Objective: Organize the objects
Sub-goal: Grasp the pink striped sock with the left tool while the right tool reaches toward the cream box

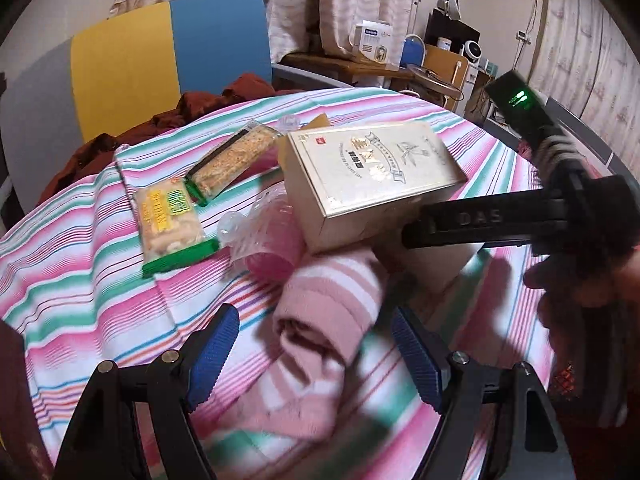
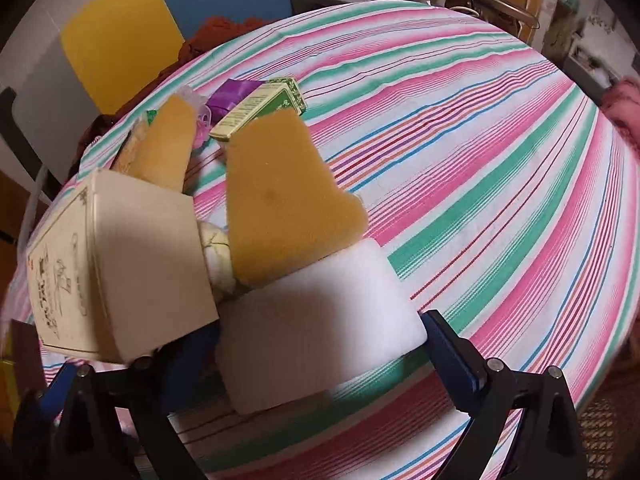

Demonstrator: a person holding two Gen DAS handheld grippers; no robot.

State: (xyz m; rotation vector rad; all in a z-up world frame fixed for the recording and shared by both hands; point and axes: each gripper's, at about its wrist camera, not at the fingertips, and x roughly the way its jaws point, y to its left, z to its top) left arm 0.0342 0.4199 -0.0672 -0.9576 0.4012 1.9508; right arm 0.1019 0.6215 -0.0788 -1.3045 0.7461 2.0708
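White foam block [image 2: 316,328] sits between the open right tongs [image 2: 320,356].

Beyond my striped tabletop [image 1: 80,280] I see a yellow-and-blue chair [image 1: 168,60] far left, rust-red cloth [image 1: 200,104] heaped on it, pale curtains [image 1: 320,0] behind, and a cluttered wooden side table [image 1: 360,66] far right.

The pink towel [image 1: 320,320] is smeared by motion blur. The cream box [image 2: 120,264] hides the right gripper's left finger. The snack packets' [image 1: 172,220] print is unreadable.
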